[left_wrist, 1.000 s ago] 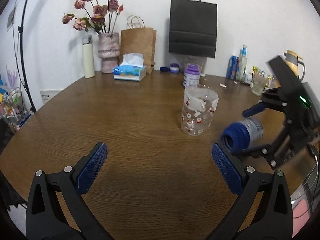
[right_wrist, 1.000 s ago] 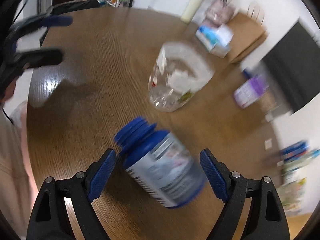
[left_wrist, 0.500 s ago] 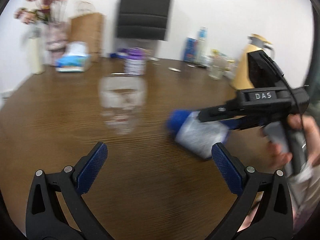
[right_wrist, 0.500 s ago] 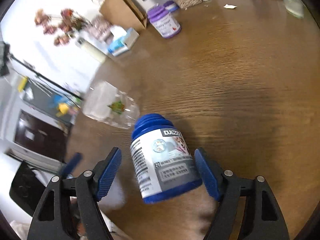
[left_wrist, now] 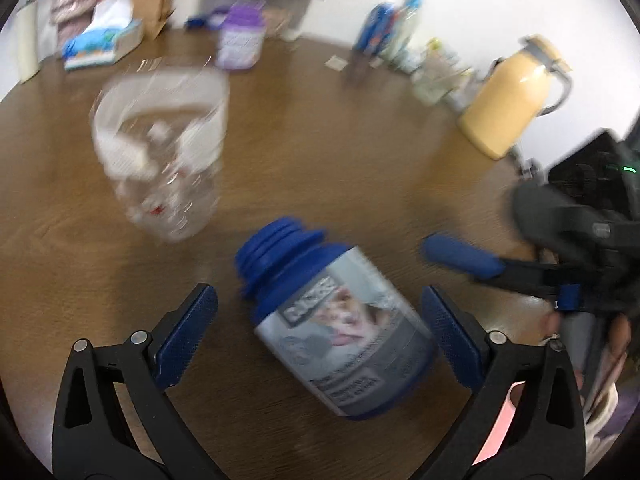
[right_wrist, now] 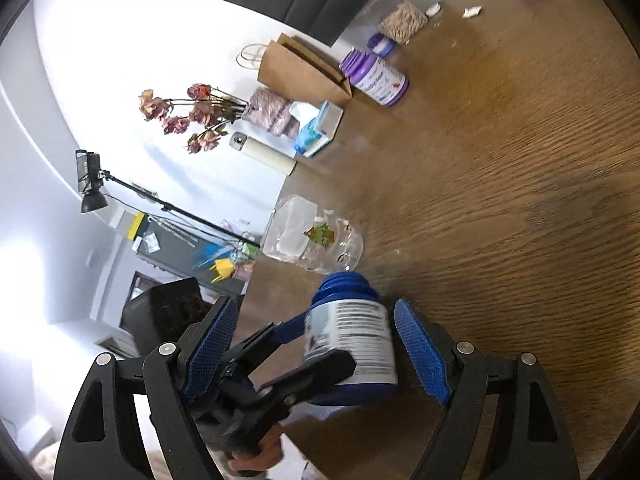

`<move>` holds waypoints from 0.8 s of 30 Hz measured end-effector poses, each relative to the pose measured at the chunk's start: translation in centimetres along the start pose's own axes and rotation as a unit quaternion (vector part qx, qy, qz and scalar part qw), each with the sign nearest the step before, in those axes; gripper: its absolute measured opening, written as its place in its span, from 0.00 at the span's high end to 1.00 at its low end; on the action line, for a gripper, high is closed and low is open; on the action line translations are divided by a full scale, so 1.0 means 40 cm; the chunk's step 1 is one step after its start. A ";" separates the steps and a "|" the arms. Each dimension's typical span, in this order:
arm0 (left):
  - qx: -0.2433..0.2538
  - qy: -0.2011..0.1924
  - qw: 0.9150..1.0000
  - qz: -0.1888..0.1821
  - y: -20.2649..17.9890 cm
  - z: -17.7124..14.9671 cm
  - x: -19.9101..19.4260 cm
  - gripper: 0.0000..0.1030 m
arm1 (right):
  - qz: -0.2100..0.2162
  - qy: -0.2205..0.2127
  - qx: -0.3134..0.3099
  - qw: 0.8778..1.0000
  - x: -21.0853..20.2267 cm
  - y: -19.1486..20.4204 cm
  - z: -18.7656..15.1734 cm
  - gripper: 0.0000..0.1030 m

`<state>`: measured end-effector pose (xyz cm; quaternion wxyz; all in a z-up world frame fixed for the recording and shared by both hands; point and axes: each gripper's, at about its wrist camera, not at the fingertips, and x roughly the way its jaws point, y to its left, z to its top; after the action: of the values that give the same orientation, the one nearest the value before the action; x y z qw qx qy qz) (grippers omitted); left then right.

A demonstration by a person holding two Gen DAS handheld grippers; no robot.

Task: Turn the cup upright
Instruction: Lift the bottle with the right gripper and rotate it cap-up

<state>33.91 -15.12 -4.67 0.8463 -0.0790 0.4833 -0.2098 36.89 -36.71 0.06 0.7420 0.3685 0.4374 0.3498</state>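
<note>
Bottle (left_wrist: 340, 328) tilted between open left tool (left_wrist: 320, 336) pads.

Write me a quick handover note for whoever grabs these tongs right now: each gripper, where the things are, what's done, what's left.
Left tongs: open, straddling the blue bottle, pads not touching it.
Right tongs: open, also around the bottle, from the other side, gripping nothing.
The bottle looks to be lying on its side on the table, cap end pointing toward the clear cup.
The clear cup stands upright, mouth up, beyond the bottle.
Done: nothing is gripped or lifted.
Left: probably close one pair of tongs on the bottle and stand it up.
</note>
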 end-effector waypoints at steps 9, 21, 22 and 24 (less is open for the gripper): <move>0.027 0.090 0.995 0.017 -0.036 0.030 0.041 0.40 | -0.068 -0.038 -0.056 0.995 -0.058 0.024 -0.043 0.17; 0.192 -0.176 0.965 0.021 -0.171 0.013 -0.175 0.40 | 0.027 -0.035 -0.077 0.996 -0.116 0.091 0.001 0.16; 0.210 -0.188 0.959 0.022 -0.181 0.010 -0.185 0.40 | 0.030 -0.031 -0.084 0.996 -0.113 0.108 0.008 0.15; 0.253 -0.214 0.943 0.034 -0.206 0.001 -0.203 0.40 | 0.033 -0.021 -0.105 0.994 -0.098 0.152 0.028 0.15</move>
<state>28.06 -19.03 4.49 0.9285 0.1115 0.2243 -0.2740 35.22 -37.33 7.17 0.7737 0.3100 0.3702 0.4102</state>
